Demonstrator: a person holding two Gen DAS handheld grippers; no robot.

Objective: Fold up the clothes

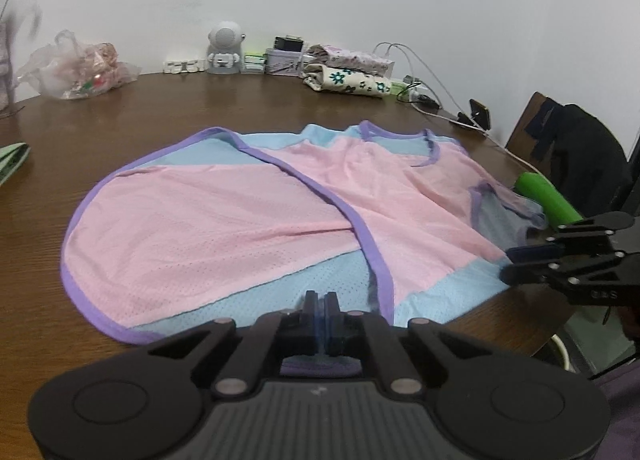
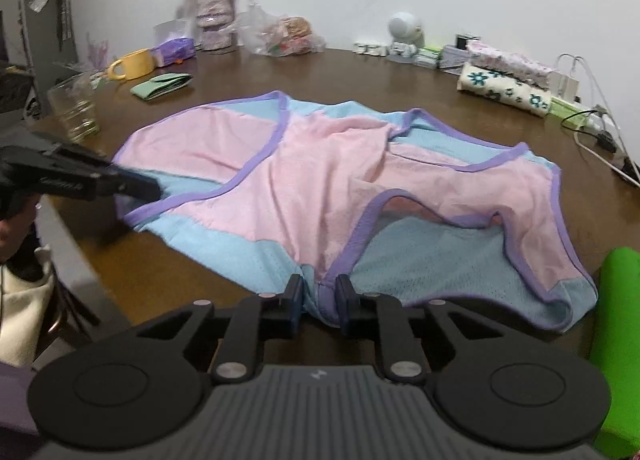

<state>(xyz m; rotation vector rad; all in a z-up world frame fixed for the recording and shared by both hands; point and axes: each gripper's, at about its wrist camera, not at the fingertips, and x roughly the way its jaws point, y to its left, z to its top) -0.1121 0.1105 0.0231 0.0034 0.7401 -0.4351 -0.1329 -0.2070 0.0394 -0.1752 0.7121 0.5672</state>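
Observation:
A pink and light-blue mesh vest with purple trim (image 1: 224, 219) lies spread on the brown wooden table (image 1: 120, 119), one side flap folded over its middle. At its near hem my left gripper (image 1: 320, 302) is shut, with blue cloth pinched between the pads. The right wrist view shows the same vest (image 2: 304, 179) with the left gripper (image 2: 154, 189) at its left edge. My right gripper (image 2: 320, 298) holds a bunched piece of the near hem between its fingers. From the left wrist view the right gripper (image 1: 506, 264) sits at the vest's right corner.
A green roll (image 2: 616, 340) lies right of the vest near the table edge. Folded floral clothes (image 2: 504, 87), cables (image 2: 600, 127) and small boxes line the back. A glass (image 2: 74, 111), yellow mug (image 2: 134, 63) and green folded cloth (image 2: 162, 85) stand at left. A chair (image 1: 580, 155) stands right.

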